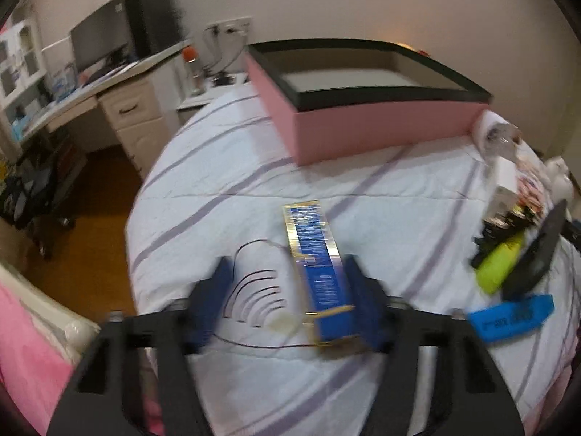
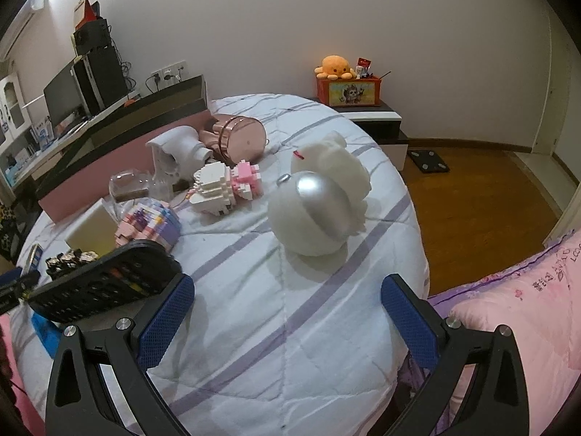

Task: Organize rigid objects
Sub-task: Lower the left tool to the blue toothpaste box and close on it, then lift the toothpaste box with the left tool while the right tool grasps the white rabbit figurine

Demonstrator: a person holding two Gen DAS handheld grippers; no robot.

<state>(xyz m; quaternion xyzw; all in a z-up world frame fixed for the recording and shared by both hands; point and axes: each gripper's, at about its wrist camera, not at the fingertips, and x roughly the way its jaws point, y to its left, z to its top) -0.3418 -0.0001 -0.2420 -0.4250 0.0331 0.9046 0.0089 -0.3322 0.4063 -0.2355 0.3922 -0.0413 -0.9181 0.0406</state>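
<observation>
Blue gold-edged box (image 1: 319,272) lies flat between left claw (image 1: 290,305) pads.

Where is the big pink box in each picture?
Left wrist view: the pink box sits top middle, open, on the striped bed.
Right wrist view: it is at the left side, behind the white toys.
Shared landmark: the dark monitor on the desk, left of the box.

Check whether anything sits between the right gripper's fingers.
No, the right gripper is open, with only bare bedspread between its blue pads.
</observation>
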